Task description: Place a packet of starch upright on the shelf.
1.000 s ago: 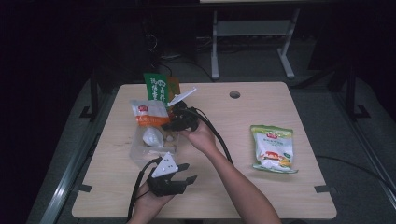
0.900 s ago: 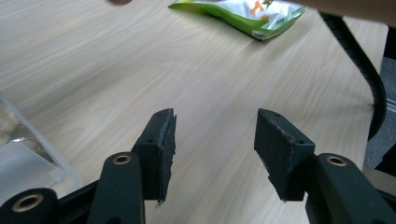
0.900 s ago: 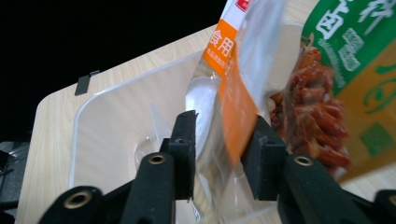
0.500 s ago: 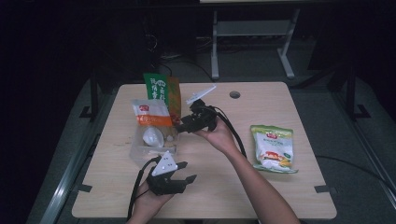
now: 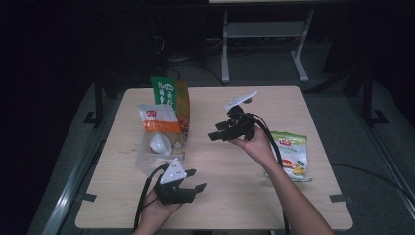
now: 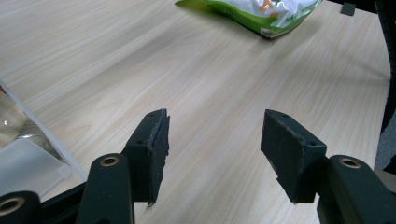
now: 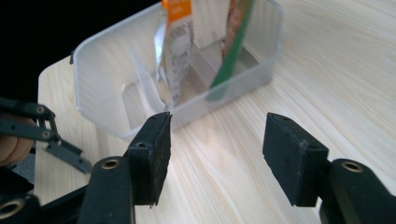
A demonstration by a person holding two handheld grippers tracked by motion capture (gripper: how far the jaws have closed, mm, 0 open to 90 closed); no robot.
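Your right gripper [image 5: 215, 135] hangs over mid-table, its jaws apart and just been widening, nothing between them. It faces the clear plastic bin [image 7: 107, 60], which holds the orange-and-white pouch [image 5: 157, 121] and the green upright packet [image 5: 166, 94]. Your left gripper [image 5: 194, 179] is likewise spread and empty, beside the bin. The green-and-white snack bag [image 5: 292, 154] lies under your right forearm; bare wooden tabletop [image 5: 220, 186] separates the grippers.

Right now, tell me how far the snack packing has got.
Done: two packets, the orange-banded packet and the green packet, stand in the clear bin. In hand: nothing; the right gripper, its jaws just opened, hangs empty beside the bin, and the left gripper rests open near the table edge. Left: the green-and-white packet lies flat on the table.
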